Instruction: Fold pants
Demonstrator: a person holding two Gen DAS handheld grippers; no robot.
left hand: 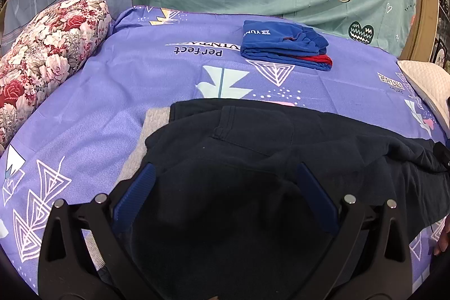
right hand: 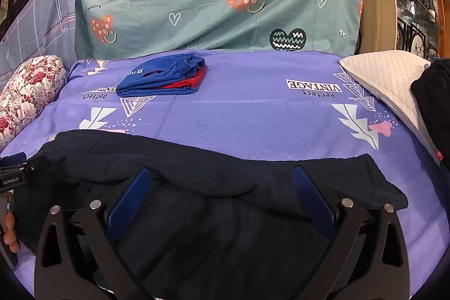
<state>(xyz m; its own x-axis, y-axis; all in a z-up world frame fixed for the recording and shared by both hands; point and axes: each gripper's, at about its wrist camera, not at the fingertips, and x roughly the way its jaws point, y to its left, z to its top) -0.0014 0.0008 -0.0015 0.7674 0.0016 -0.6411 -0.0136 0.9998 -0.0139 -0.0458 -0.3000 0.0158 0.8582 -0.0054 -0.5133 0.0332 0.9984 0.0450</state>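
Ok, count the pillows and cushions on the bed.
2: a floral bolster along the left edge and a white quilted pillow at the right edge with a dark garment partly on it. More may lie out of view.

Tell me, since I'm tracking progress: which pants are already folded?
The blue pants, a compact bundle with red showing, far back on the purple sheet. The dark pants lie spread out under both open grippers.

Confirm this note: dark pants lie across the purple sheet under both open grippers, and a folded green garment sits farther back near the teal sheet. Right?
Not quite. The folded garment is blue with red showing, not green; the right wrist view shows it clearly. The rest holds: dark pants on the purple sheet, left gripper and right gripper open.
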